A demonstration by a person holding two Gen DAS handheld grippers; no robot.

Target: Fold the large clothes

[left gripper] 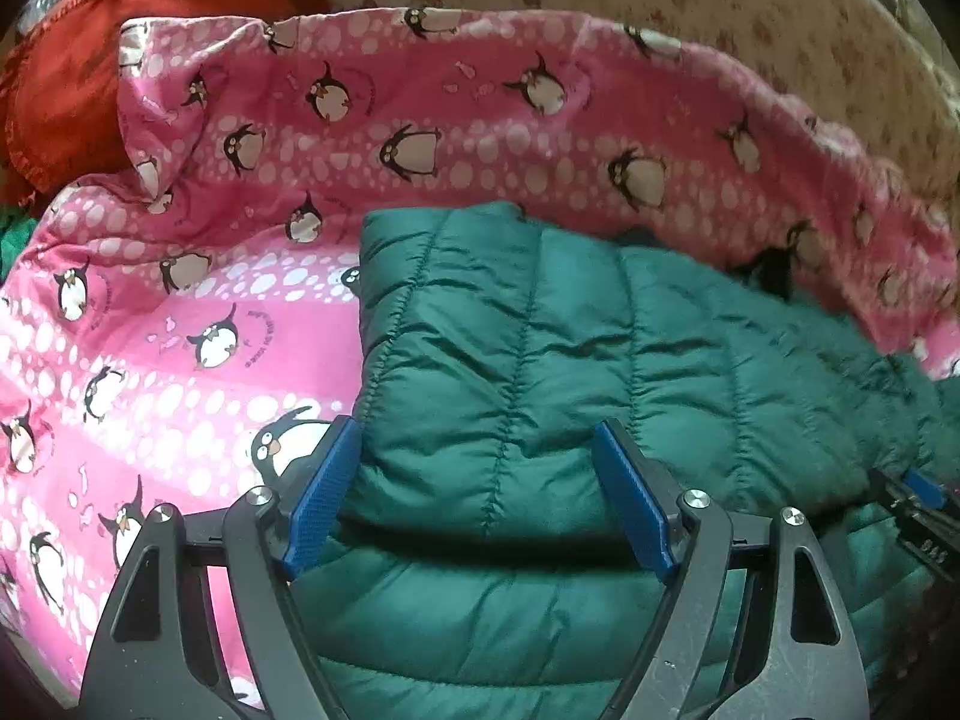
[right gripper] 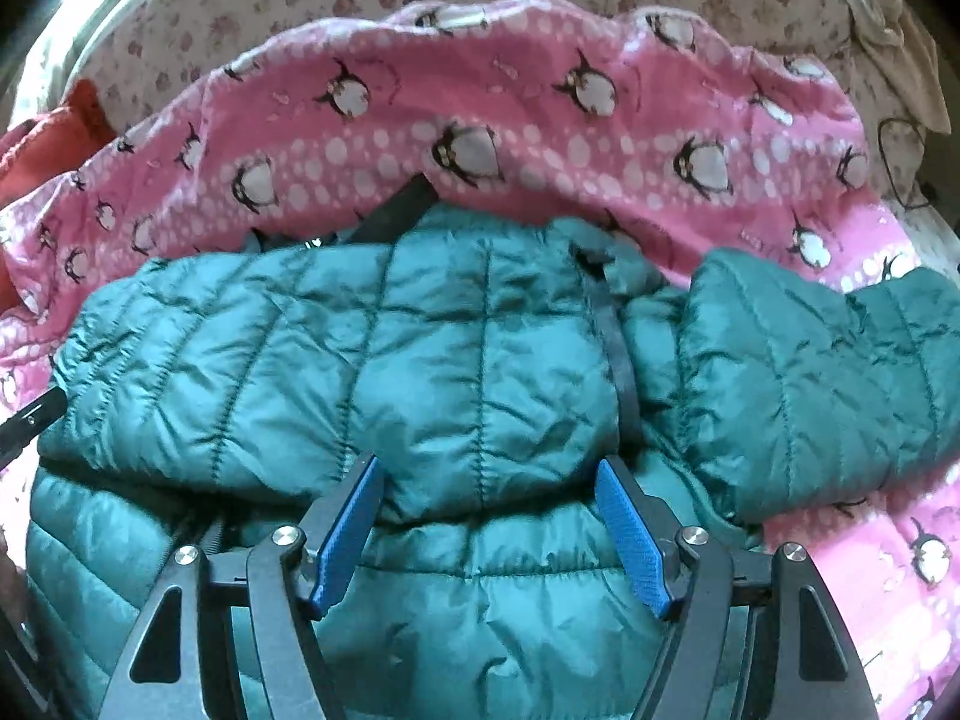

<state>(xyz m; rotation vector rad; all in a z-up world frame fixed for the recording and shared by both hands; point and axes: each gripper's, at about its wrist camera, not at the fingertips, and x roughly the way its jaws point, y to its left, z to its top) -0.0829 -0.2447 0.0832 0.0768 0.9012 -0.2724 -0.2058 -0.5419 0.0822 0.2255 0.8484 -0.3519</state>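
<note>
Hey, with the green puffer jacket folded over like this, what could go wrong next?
The dark green quilted puffer jacket is puffy and slick; its folded-over layer might spring back open. A sleeve sticks out sideways and could spoil the fold. The loose pink penguin-print blanket underneath may bunch or drag along.

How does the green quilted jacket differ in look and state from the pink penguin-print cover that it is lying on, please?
The green quilted jacket is plain and puffy, stitched into padded panels; the pink penguin-print cover is thin, flat cloth patterned with penguins and white dots. The jacket is doubled over in thick layers, while the cover lies spread out beneath it, rumpled only along its far edge. The jacket looks glossy; the cover looks matt. Both are soft textiles on the same bed.
</note>
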